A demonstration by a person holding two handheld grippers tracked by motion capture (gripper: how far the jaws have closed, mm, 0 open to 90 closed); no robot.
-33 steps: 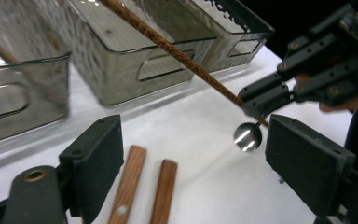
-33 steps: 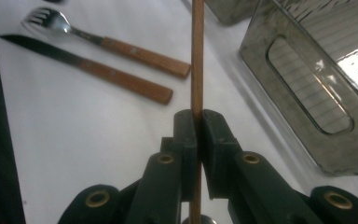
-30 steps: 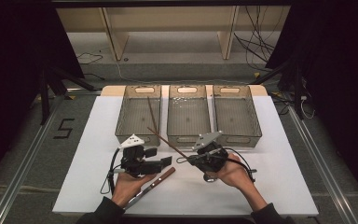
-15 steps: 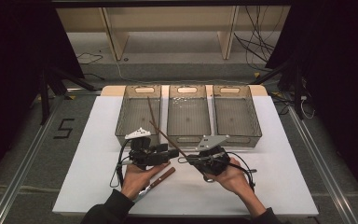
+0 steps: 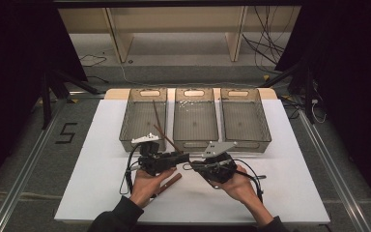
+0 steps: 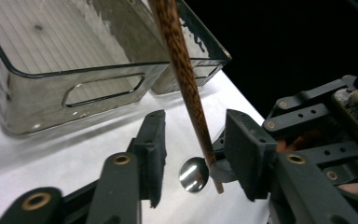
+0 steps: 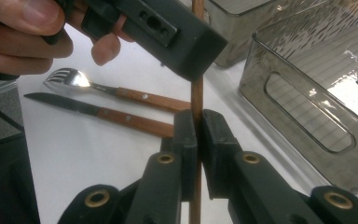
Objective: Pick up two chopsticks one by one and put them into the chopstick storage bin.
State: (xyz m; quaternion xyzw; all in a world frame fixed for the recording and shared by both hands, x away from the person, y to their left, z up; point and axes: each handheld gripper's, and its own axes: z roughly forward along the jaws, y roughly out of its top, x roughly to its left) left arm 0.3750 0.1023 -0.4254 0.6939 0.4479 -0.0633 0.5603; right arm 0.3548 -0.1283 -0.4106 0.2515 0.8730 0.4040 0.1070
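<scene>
clamping a wooden chopstick (image 7: 197,105) between its two black jaws, the right gripper (image 7: 197,140) sits over the white table (image 5: 290,193) just in front of the middle bin (image 5: 195,118). in the right gripper view the stick runs straight up through the pinched pads and passes behind the dark body of the other gripper, held by a hand (image 7: 28,32) at the top left.

the left gripper (image 6: 193,154) faces it from the other side. in the left gripper view the same speckled brown stick slants down between its jaws, lying close against the right-hand pad, while a clear gap remains at the left-hand pad, so the jaws are not yet clenched on it. they have just been closing, with the stick between them. a small shiny round metal piece (image 6: 193,175) shows low between the jaws, beside the stick's lower end.

from the high view the two grippers meet tip to tip near the front edge of the left bin (image 5: 142,118), each held in a hand, and the stick rises from where they meet back towards that bin. a second stick (image 5: 158,118) leans in the left bin. the right bin (image 5: 244,116) stands beside the middle one.

a fork (image 7: 116,91) and a knife (image 7: 98,114), both with wooden handles, lie side by side on the table beyond the right gripper's jaws.
</scene>
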